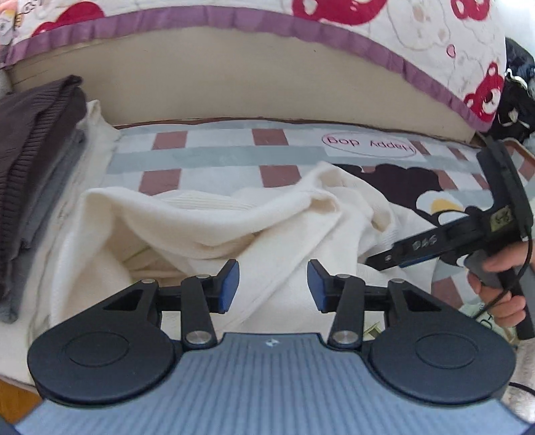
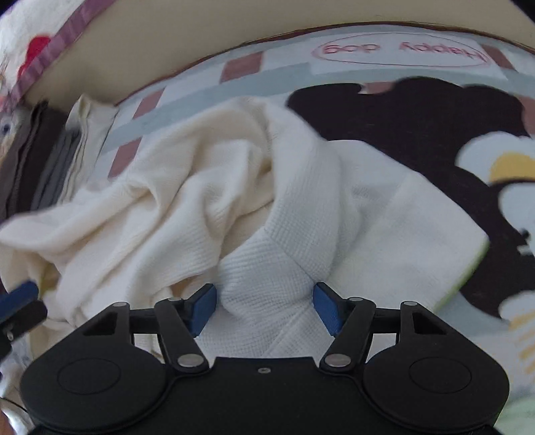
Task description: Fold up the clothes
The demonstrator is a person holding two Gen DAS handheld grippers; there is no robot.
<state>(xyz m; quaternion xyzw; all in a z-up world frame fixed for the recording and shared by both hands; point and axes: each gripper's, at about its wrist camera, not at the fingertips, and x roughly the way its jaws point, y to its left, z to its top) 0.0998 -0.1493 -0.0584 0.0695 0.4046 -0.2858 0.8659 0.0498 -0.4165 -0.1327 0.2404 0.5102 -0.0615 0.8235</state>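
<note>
A cream knit garment lies crumpled on a blanket printed with grey bands, dusty-pink squares, a dark cartoon dog and an oval label with lettering. Behind the blanket runs a plain beige panel, and above it hangs a white quilt with red bear prints and a purple trim. At the left edge of the blanket sits a stack of folded clothes: dark brown ribbed knit on top, grey and cream layers under it. Part of the garment spreads flat toward the dog print, the rest is bunched in soft folds nearer the stack. The left tongs stand open above the near folds, nothing between the blue pads. The right tongs are parted too, with a raised ridge of the waffle-textured knit between the pads; whether the pads press on it cannot be told. In the left wrist view a hand grips the right tool's handle at the right edge.
</note>
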